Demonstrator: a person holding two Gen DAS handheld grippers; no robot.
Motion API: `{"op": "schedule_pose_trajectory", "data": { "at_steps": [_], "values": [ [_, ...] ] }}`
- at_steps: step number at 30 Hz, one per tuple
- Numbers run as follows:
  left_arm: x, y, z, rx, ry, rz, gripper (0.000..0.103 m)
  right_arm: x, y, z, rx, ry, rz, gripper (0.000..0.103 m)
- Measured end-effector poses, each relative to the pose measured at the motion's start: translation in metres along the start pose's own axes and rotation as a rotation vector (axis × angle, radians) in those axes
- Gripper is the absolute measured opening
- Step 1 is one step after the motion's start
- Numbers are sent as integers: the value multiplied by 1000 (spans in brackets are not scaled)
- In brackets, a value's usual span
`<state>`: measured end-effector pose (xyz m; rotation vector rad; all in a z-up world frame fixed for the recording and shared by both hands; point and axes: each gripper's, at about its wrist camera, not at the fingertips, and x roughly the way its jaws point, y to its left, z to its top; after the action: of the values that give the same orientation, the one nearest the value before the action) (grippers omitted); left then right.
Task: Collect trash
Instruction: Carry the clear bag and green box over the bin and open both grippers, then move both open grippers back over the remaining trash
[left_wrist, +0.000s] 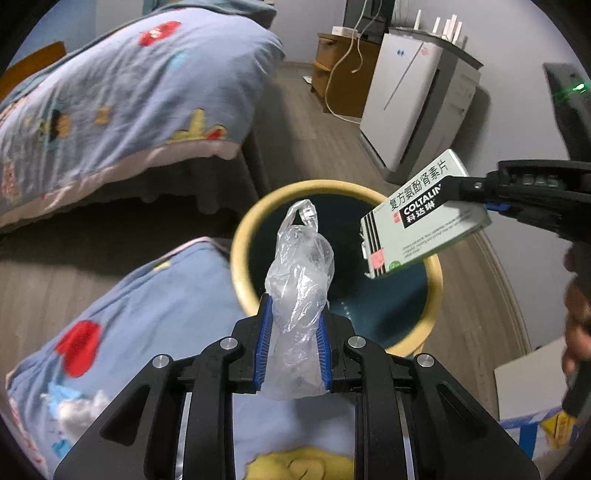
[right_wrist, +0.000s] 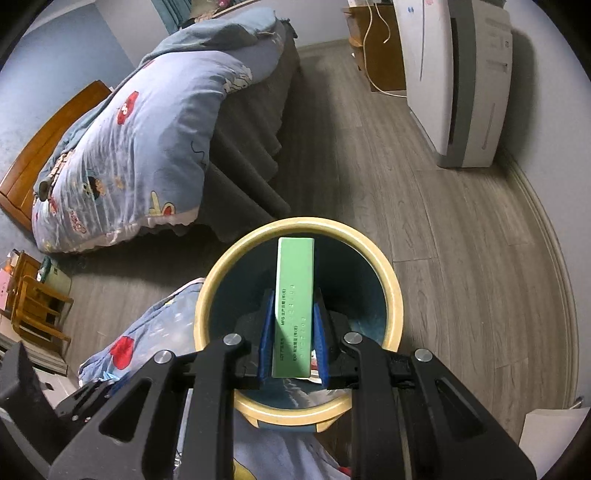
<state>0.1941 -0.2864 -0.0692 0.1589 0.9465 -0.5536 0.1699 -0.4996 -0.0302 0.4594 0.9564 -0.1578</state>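
My left gripper (left_wrist: 294, 314) is shut on a crumpled clear plastic bag (left_wrist: 300, 291) and holds it over the near rim of a round bin (left_wrist: 243, 236) with a yellow rim and dark blue inside. My right gripper (right_wrist: 293, 325) is shut on a green medicine box (right_wrist: 293, 295) and holds it above the bin's opening (right_wrist: 391, 291). In the left wrist view the box (left_wrist: 424, 218) hangs over the bin's right side, held by the right gripper (left_wrist: 465, 194).
A bed with a blue cartoon quilt (right_wrist: 140, 147) stands to the left. More quilt (left_wrist: 147, 314) lies beside the bin. A white air purifier (right_wrist: 458, 81) and a wooden cabinet (left_wrist: 343, 74) stand by the far wall. Grey wood floor (right_wrist: 461, 258) surrounds the bin.
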Motion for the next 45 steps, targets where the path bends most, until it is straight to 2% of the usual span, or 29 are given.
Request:
{"op": "schedule_pose_trajectory", "data": {
  "at_steps": [4,5,8,9,10,12,16,17,18,23,32,41,45],
  "values": [
    [18,-15,1,48,12,34,28,3,-4,0,18,3,8,20],
    [18,-17,1,58,6,40,34,3,-5,0,20,2,6,20],
    [14,-22,5,84,-30,60,64,3,-7,1,21,-5,-1,20],
    [11,-23,7,87,-46,64,68,3,-8,1,23,-5,-1,23],
    [9,-22,8,86,-54,62,68,2,-8,1,26,-8,-1,29],
    [5,-22,10,76,-58,68,76,1,-5,1,20,-21,-6,53],
    [-5,-24,8,79,-78,98,87,-6,-1,4,11,-56,-7,69],
    [-6,-25,8,85,-79,109,89,-8,-1,4,13,-64,-4,78],
    [-7,-26,7,93,-82,125,91,-10,1,5,12,-76,-6,84],
    [-21,-24,2,102,-89,158,93,-18,6,7,9,-105,-13,94],
    [-70,-1,-18,140,-117,223,95,-23,25,5,0,-110,7,97],
    [-137,65,-59,66,-117,293,95,-30,70,-4,-80,-114,52,97],
    [-168,105,-86,22,-133,373,96,-30,102,-17,-157,-105,80,97]
  ]
}}
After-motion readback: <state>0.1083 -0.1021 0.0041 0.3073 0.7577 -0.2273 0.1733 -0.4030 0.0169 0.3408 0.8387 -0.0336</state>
